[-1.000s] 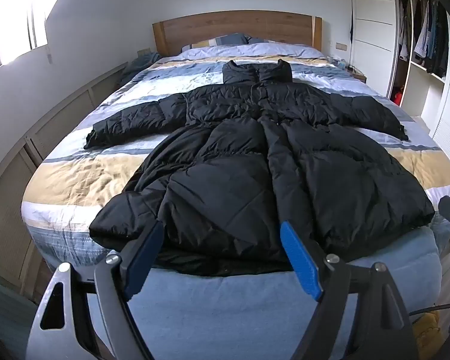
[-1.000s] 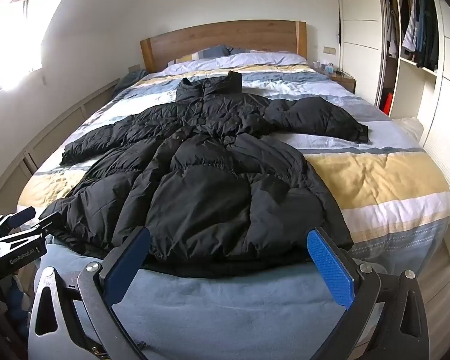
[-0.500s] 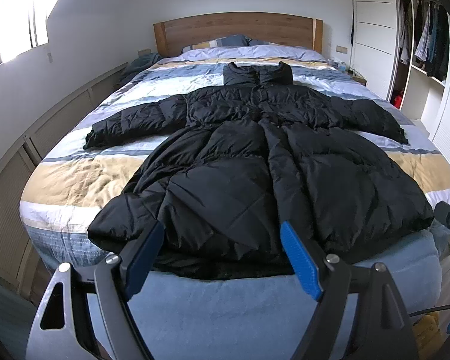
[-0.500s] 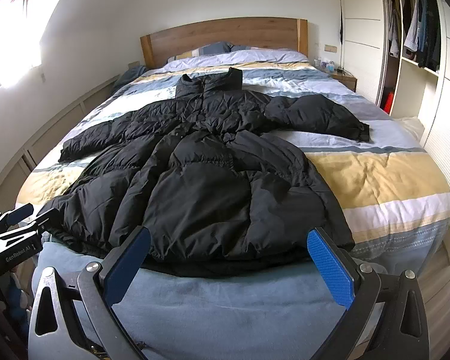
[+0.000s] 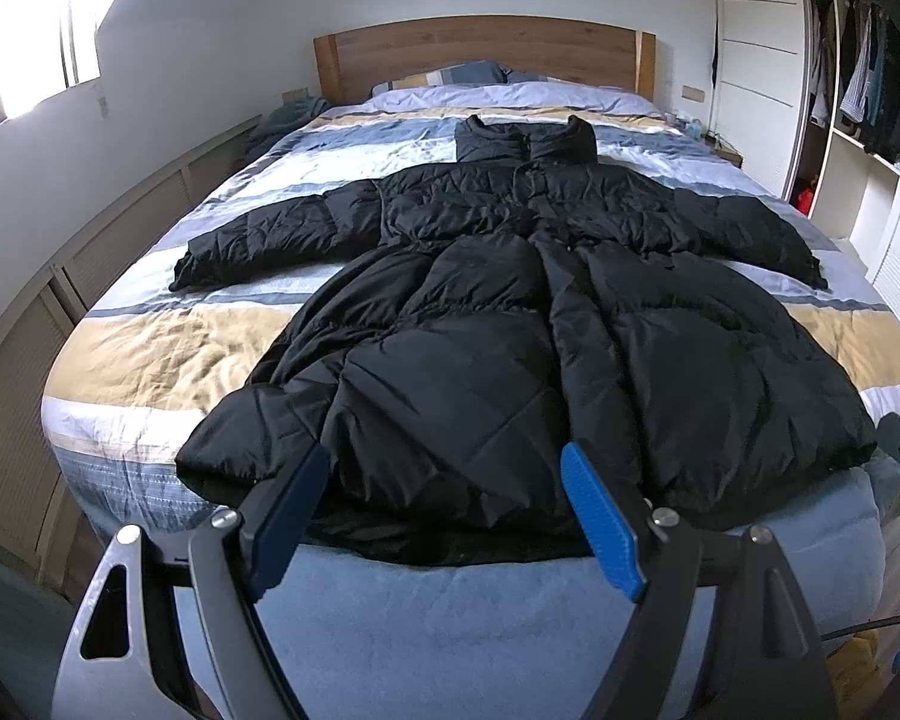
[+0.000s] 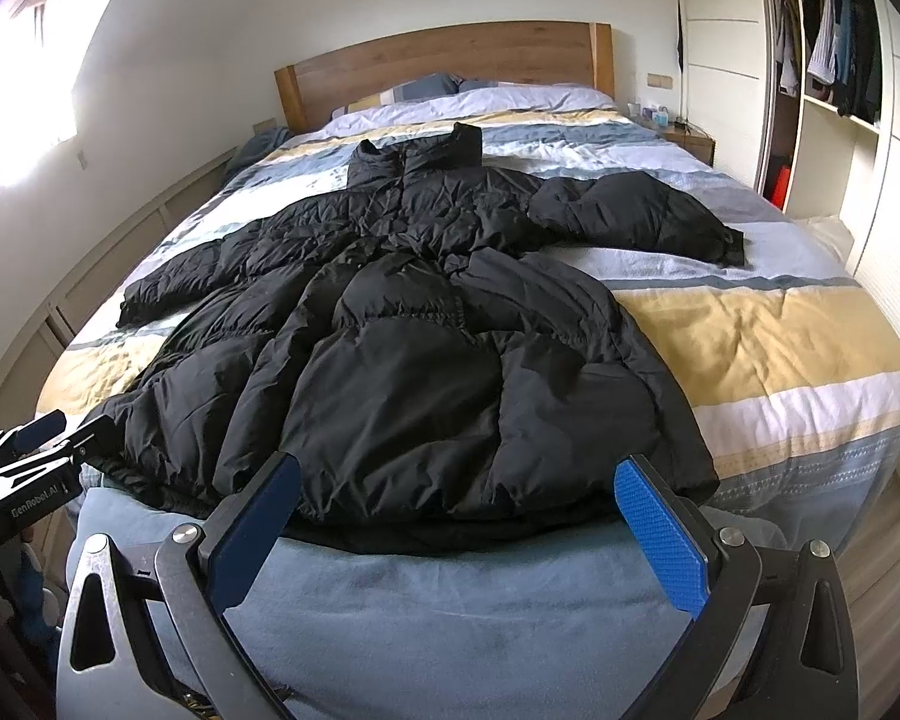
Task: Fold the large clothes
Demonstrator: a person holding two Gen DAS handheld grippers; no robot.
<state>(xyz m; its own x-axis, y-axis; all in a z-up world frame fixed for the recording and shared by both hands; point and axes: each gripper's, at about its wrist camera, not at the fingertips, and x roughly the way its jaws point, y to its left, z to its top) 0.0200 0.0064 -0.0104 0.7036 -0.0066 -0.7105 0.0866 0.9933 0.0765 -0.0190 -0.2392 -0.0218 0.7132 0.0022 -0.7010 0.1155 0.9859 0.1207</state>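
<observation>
A long black puffer coat [image 5: 510, 324] [image 6: 414, 348] lies flat on the striped bed [image 5: 150, 354] [image 6: 768, 324], collar toward the headboard, both sleeves spread out sideways, hem at the foot. My left gripper [image 5: 447, 468] hovers open just short of the hem's left half, nothing between its blue pads. My right gripper [image 6: 456, 480] hangs open before the hem's right half, also empty. The right gripper's tip shows at the edge of the left wrist view, and the left gripper [image 6: 24, 462] shows at the left edge of the right wrist view.
A blue blanket [image 5: 510, 618] [image 6: 450, 612] covers the foot of the bed below the hem. Low panelled cabinets [image 5: 36, 324] run along the left wall. An open wardrobe [image 5: 858, 96] [image 6: 822, 60] with hanging clothes stands at the right, beside a nightstand [image 6: 684, 138].
Both cameras have crept slightly; the coat sits a touch lower and nearer in both views. The coat itself has not moved and both grippers stay open.
</observation>
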